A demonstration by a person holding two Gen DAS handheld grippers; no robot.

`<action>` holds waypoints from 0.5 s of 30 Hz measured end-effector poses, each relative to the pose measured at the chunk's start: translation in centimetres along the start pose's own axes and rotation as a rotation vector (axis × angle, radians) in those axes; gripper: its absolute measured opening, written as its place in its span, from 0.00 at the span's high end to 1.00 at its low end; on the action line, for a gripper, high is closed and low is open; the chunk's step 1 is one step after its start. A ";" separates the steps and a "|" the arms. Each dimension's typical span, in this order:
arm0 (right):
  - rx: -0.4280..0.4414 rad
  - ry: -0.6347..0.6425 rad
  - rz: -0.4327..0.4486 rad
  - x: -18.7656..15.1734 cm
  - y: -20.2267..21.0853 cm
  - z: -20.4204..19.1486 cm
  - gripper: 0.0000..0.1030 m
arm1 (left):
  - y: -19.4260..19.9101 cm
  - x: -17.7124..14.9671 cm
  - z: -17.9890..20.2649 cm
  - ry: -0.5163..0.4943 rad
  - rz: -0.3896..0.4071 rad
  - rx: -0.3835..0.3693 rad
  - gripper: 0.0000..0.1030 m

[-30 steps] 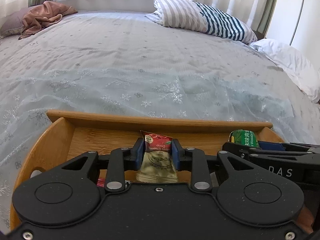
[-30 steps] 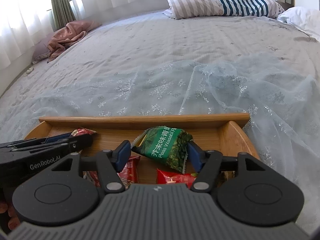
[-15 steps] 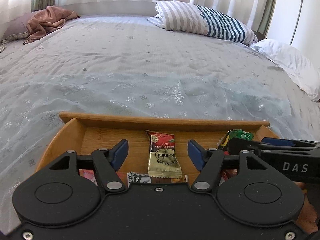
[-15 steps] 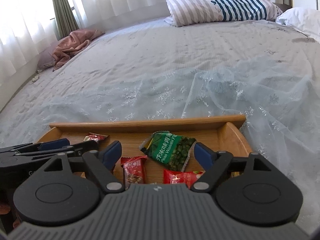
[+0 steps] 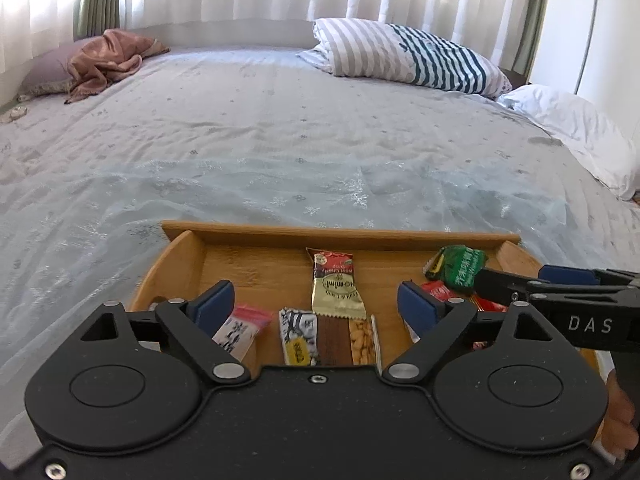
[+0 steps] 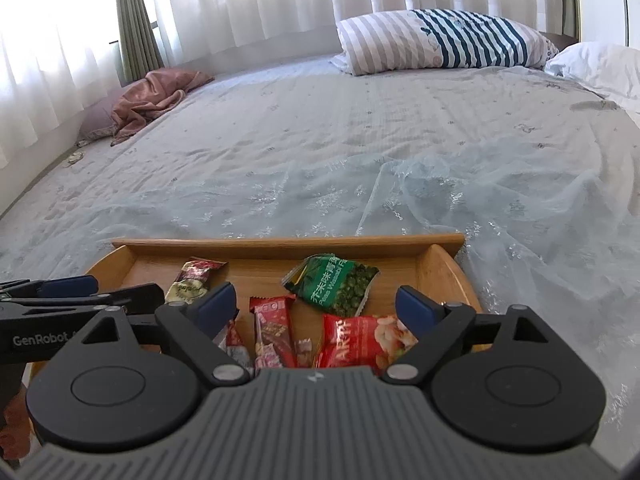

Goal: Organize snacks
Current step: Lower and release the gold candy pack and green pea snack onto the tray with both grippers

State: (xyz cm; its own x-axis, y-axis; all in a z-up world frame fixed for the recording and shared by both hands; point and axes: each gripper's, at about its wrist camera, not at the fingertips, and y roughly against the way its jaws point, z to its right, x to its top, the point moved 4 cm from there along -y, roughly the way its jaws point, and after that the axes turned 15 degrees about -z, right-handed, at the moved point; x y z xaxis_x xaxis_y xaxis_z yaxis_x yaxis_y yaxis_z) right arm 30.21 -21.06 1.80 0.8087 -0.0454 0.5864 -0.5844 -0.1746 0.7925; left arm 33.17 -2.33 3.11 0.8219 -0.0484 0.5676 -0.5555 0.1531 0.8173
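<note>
A wooden tray [image 5: 336,234] [image 6: 280,242] lies on the bed and holds several snack packets. My left gripper [image 5: 316,302] is open and empty above the tray's near side. A gold and red candy packet [image 5: 335,286] lies flat just ahead of it. My right gripper [image 6: 316,300] is open and empty over the tray's right half. A green wasabi pea packet [image 6: 334,288] [image 5: 460,266] lies ahead of it. Red packets [image 6: 360,340] lie under the right gripper. The right gripper also shows in the left wrist view [image 5: 560,300], at the right.
The tray sits on a pale blue embroidered cloth [image 6: 480,200] over a grey bedspread. A striped pillow [image 5: 404,56] and a white pillow [image 5: 580,128] lie at the far right. A pink blanket [image 5: 108,60] lies at the far left.
Both grippers have opened, dropped their packets into the tray and pulled back and up. The gold and red packet and the green packet now lie flat on the tray.
</note>
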 end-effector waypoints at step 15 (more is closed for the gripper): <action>-0.014 0.045 0.089 -5.7 5.3 -0.9 0.06 | 5.6 -6.5 0.0 -0.008 0.073 -0.007 0.09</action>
State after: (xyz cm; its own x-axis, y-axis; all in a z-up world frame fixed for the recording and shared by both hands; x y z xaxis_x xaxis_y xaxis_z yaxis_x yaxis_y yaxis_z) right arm 22.42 -20.82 2.83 0.7499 -0.0158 0.6613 -0.6550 -0.1578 0.7390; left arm 24.73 -1.20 3.97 0.7781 -0.0443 0.6266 -0.6132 0.1633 0.7729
